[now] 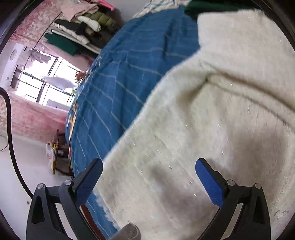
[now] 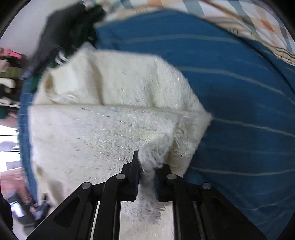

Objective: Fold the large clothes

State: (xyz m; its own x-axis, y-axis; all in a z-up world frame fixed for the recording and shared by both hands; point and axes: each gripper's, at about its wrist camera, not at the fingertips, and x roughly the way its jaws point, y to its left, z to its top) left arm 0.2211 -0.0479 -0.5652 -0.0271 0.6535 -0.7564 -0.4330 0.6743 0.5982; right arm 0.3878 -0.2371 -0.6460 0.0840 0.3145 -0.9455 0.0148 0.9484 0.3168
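A large fluffy cream garment [image 1: 212,114] lies spread on a blue striped bedcover [image 1: 118,77]. My left gripper [image 1: 149,164] hovers over the garment's near part, open wide, blue pads apart, nothing between them. In the right wrist view the same cream garment [image 2: 103,118] is folded over itself, with a fold line running across it. My right gripper [image 2: 147,166] is shut on a bunched corner of that cream fabric, which sticks up between the narrow black fingers [image 2: 135,166]. The blue bedcover [image 2: 239,92] shows to the right of it.
A pile of folded clothes [image 1: 81,27] sits at the far end of the bed. Dark garments [image 2: 68,31] lie beyond the cream one, and a checked cloth [image 2: 248,16] beyond the bedcover. The bed edge drops to a white floor [image 1: 22,166], with a bag [image 1: 53,151] and a black cable [image 1: 11,133] there.
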